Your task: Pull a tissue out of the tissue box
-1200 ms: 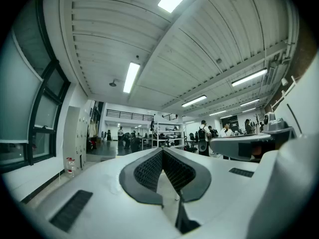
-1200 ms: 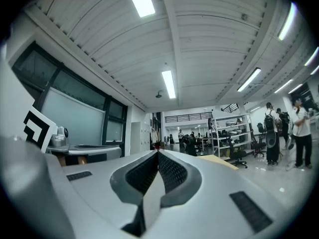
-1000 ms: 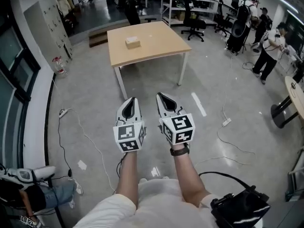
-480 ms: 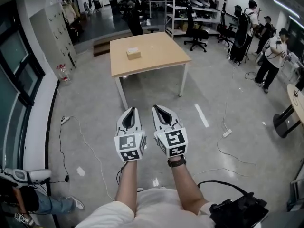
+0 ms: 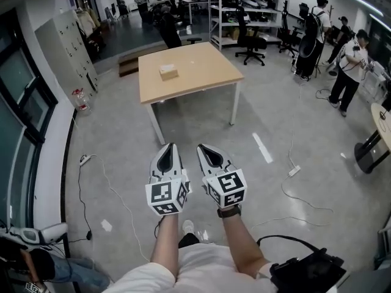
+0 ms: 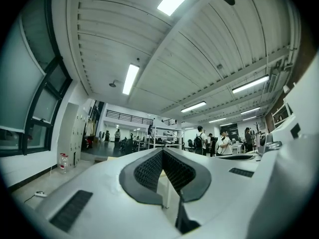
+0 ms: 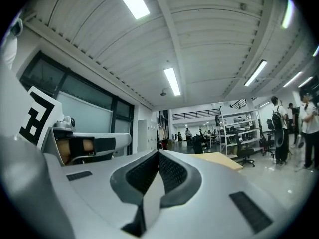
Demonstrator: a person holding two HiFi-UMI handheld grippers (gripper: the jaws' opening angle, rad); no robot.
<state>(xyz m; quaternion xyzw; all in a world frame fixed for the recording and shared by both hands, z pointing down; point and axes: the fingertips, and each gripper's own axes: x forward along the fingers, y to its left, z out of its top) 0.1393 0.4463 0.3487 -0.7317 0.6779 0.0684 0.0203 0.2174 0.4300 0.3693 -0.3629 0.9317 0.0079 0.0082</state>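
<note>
currently i read my left gripper (image 5: 167, 149) as closed on nothing, and the right gripper (image 5: 206, 150) just beside it the same, pads together. only the head view shows the tissue box (image 5: 169, 72), on the table (image 5: 211, 72), well apart from both.

Counted: one light wooden square table (image 5: 208, 72); one tan cardboard tissue box (image 5: 168, 72); two white marker-cubed grippers, left gripper (image 5: 167, 146), right gripper (image 5: 205, 148); two white floor power strips (image 5: 84, 159), (image 5: 294, 171).
</note>
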